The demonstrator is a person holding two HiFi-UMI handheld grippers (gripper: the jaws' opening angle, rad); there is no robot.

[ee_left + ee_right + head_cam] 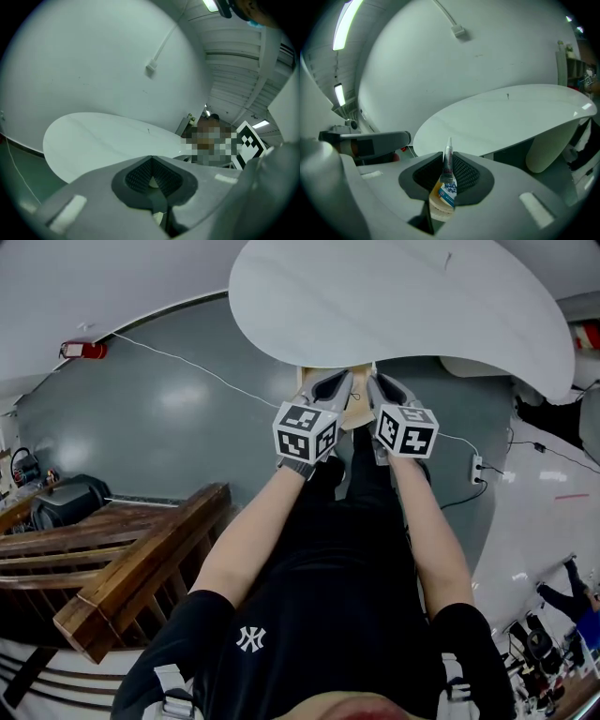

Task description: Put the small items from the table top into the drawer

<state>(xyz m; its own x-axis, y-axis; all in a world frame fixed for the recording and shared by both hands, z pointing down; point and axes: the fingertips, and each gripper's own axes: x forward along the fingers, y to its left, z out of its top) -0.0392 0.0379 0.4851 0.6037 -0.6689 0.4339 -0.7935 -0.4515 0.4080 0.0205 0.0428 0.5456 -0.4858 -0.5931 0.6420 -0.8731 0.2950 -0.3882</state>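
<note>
The right tongs [450, 172] pinch a small tube [448, 161], the left tongs [151, 177] closed and empty, both beside the white table [394, 296].

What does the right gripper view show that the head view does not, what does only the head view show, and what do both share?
Only the right gripper view: a small tube with a blue-and-white label, clamped in the right gripper with its crimped end up, and lit ceiling lamps. Only the head view: the person's forearms, the marker cubes and a wooden bench. Both: the white table top and the right gripper itself.
</note>
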